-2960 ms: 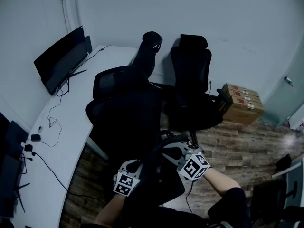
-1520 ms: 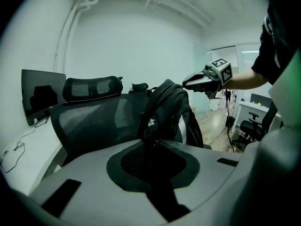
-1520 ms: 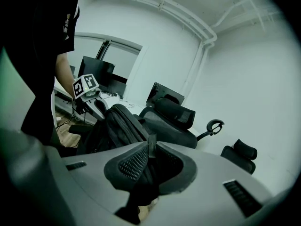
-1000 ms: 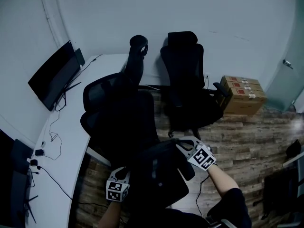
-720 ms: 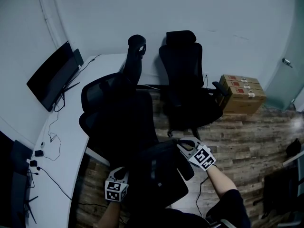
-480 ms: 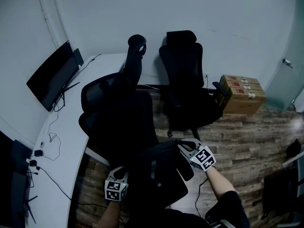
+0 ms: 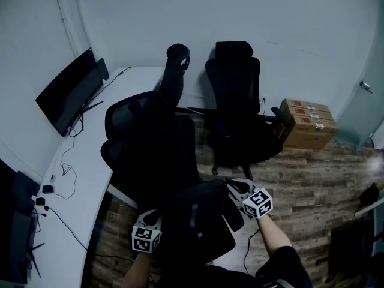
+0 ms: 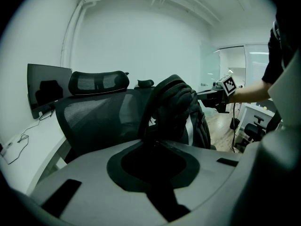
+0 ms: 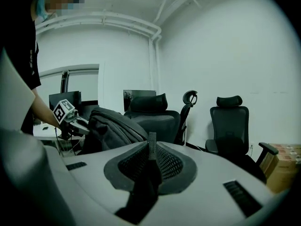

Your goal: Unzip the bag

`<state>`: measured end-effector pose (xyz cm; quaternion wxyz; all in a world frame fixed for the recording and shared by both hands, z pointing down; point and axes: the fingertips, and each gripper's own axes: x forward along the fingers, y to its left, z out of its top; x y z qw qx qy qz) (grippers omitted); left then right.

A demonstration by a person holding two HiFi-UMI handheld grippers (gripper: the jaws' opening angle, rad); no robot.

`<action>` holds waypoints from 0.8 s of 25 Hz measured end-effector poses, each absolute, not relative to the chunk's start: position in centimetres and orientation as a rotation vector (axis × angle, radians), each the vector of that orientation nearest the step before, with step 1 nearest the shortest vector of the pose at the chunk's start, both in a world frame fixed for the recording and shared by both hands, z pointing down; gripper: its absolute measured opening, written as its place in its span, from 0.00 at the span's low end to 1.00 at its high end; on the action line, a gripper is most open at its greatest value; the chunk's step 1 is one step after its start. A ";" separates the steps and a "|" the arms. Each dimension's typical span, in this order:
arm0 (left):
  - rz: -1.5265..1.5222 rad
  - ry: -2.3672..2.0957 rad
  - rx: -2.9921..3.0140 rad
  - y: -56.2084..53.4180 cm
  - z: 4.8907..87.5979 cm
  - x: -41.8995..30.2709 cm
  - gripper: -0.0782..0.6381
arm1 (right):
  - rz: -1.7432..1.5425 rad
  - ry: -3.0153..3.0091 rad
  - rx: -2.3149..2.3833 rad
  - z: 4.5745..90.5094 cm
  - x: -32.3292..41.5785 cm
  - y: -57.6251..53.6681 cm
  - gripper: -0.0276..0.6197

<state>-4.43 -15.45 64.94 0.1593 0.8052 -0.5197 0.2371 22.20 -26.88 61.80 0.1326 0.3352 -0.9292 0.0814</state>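
Black fabric backpack is at lower centre of the head view, between both grippers. What it rests on is too dark to read. Left gripper is at the bag's left edge, jaws clenched on a black strap loop that runs from the bag top down into the jaw gap. Right gripper is at the bag's upper right corner, jaws pinched on a narrow ribbed dark tab that stands up between them. It looks like the zip pull, can't confirm. Obstruction: a black mesh office chair sits right behind the bag at frame centre and overlaps it in view; contact can't be told. A second black high-back chair with headrest is at upper centre, close to the wall. Right of it, a stack of brown cardboard boxes sits on the floor by the wall. A white curved desk runs down the left side, with a dark flat monitor at upper left. Thin black cables and small black adapters lie on the desktop. Floor is wood-look planks, wall is plain pale grey. A frosted glass door is at the right edge.
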 end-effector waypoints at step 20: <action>0.666 -1.493 2.270 -15.7 65.5 -4.6 0.19 | 0.472 -2.701 1.018 64.8 22.6 -26.9 0.16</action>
